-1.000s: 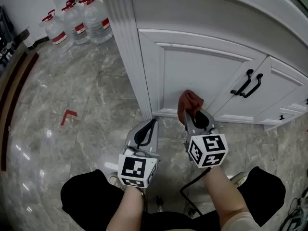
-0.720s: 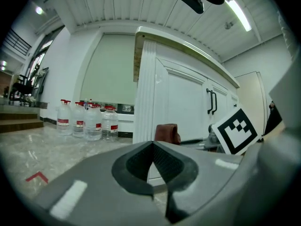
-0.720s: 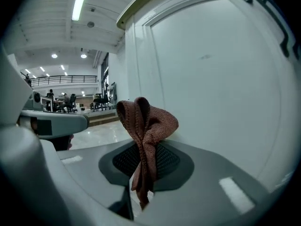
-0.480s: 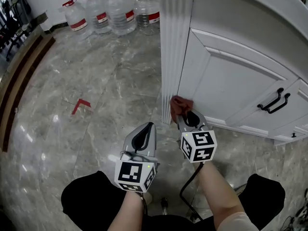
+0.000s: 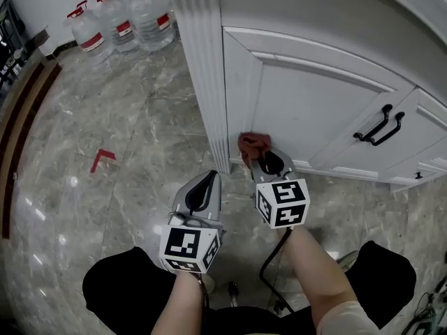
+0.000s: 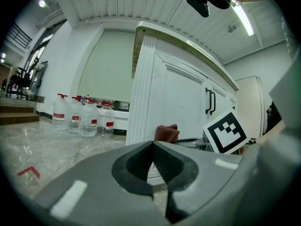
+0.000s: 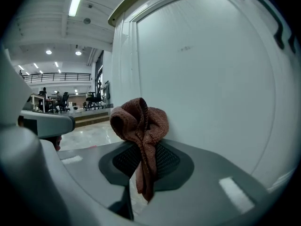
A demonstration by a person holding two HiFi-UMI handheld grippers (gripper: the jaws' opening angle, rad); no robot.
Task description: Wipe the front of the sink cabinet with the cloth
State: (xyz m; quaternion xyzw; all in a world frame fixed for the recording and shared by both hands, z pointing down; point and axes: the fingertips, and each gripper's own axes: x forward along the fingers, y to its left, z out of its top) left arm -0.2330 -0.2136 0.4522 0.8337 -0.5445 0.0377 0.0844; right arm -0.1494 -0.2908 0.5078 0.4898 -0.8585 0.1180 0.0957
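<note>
The white sink cabinet (image 5: 314,96) fills the upper right of the head view, with a fluted corner post (image 5: 202,68) on its left. A brown cloth (image 5: 253,145) is bunched against the bottom left corner of the left door, just above the base rail. My right gripper (image 5: 260,158) is shut on the cloth (image 7: 139,121), which presses on the door panel (image 7: 211,79). My left gripper (image 5: 207,184) hangs shut and empty over the floor, to the left of the right one and short of the post. In the left gripper view the cloth (image 6: 165,133) shows past the shut jaws.
Several water bottles (image 5: 119,23) stand on the marble floor at the back left. A red corner mark (image 5: 102,159) lies on the floor left of me. Two black door handles (image 5: 380,125) sit at the middle of the cabinet doors. A dark step edge (image 5: 21,117) runs along the far left.
The cloth has slid left along the bottom of the door, from mid-panel toward the corner post. The head view swung left and then partly back. The left gripper stayed shut and idle.
</note>
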